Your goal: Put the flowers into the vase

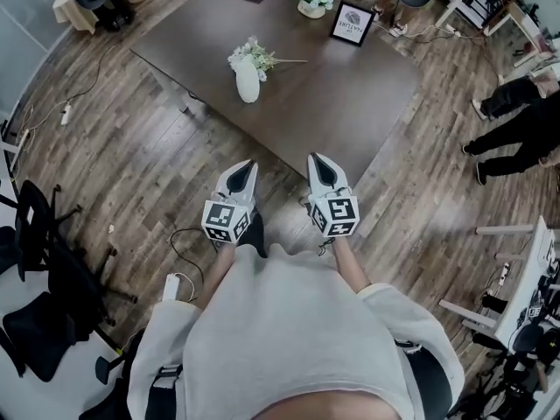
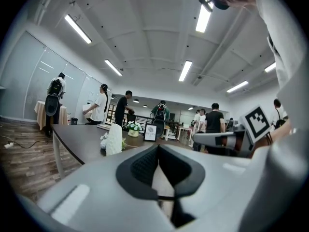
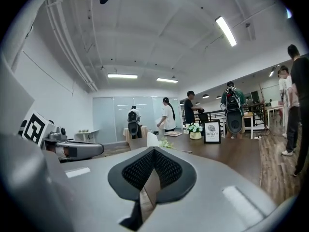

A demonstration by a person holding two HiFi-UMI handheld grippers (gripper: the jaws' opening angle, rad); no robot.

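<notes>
1. White flowers with green leaves on a thin stem [image 1: 254, 55] lie flat on the dark brown wooden table [image 1: 350, 94]. They are just behind the white ceramic vase [image 1: 248, 82], which stands upright near the table's near edge.
2. As I judge it, no part of the task is done. The flowers are outside the vase, so picking them up and inserting them both remain.
3. The left gripper [image 1: 246, 168] and the right gripper [image 1: 318, 161] hover side by side over the floor, short of the table. Both pairs of jaws are clenched together on nothing.
4. The flowers and vase sit well ahead of the jaws, slightly to the left.
</notes>
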